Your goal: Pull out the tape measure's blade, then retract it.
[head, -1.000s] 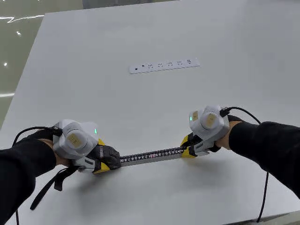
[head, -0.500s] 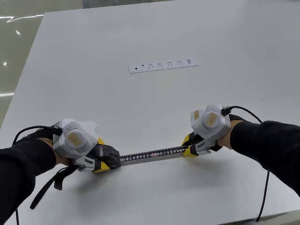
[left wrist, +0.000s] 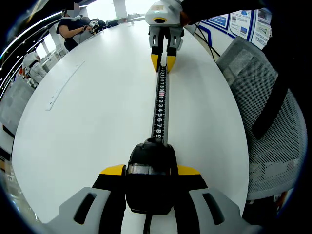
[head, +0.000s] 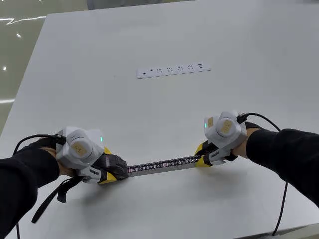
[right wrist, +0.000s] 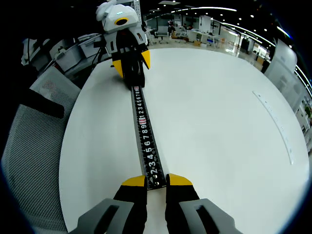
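Blade (head: pixel 159 165) runs low along the tabletop (head: pixel 149 114), tip pinched in the right tongs (head: pixel 202 155), black case (head: pixel 113 166) clamped in the left tongs (head: pixel 105 172) (best drawn straight along its own line, both grips firm, so it neither twists nor buckles)

Bright, even overhead light washes the white worktop (head: pixel 149 40), with only soft, faint shadows on it. The ceiling strip lights (right wrist: pixel 214 9) glare, streaks shine off the glossy floor (head: pixel 15 45), and both gripper views bow at their edges.
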The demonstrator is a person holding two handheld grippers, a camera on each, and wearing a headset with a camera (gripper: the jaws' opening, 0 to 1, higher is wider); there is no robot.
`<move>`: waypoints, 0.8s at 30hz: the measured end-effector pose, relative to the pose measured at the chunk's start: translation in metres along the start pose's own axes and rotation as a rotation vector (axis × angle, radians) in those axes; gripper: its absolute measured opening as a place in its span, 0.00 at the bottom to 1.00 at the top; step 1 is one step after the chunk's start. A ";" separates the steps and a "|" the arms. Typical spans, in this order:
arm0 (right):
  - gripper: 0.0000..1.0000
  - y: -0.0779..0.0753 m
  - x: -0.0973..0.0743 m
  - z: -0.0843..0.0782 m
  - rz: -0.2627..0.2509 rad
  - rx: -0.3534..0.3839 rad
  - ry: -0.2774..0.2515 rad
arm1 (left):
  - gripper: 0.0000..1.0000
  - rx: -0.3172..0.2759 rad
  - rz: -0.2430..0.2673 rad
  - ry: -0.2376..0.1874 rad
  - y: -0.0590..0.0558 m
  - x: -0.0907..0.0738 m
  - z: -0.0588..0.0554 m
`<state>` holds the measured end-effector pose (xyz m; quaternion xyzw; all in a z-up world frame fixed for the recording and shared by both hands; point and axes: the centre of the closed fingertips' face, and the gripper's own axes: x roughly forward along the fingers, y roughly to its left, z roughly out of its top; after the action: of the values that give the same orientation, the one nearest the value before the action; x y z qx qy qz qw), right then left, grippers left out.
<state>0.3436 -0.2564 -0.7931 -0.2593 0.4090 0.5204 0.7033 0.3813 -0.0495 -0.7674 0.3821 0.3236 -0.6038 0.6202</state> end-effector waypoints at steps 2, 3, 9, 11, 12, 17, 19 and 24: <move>0.09 0.000 0.000 -0.001 0.000 -0.006 0.001 | 0.32 0.000 0.001 0.000 0.000 0.000 0.000; 0.09 -0.001 0.000 -0.001 0.000 -0.011 0.001 | 0.32 0.000 0.001 0.000 0.000 0.000 0.000; 0.09 -0.001 0.000 -0.002 -0.004 -0.008 0.001 | 0.32 -0.002 0.001 0.000 0.000 0.000 0.000; 0.09 -0.001 0.000 -0.002 -0.005 -0.005 0.000 | 0.32 -0.002 0.000 0.001 0.000 0.000 0.000; 0.09 -0.001 0.000 -0.002 -0.006 -0.003 -0.001 | 0.32 -0.001 -0.001 0.001 0.000 0.000 0.000; 0.09 -0.001 -0.001 -0.004 -0.001 -0.008 -0.001 | 0.32 -0.001 0.000 0.002 0.000 0.000 0.000; 0.09 -0.001 -0.001 -0.005 0.002 -0.008 0.000 | 0.32 -0.001 0.001 0.000 0.000 0.000 -0.001; 0.09 -0.001 -0.003 -0.007 0.002 -0.004 -0.001 | 0.32 -0.003 0.000 0.000 0.000 0.000 0.000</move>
<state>0.3425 -0.2635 -0.7943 -0.2604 0.4079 0.5219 0.7024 0.3811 -0.0489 -0.7674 0.3810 0.3244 -0.6034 0.6209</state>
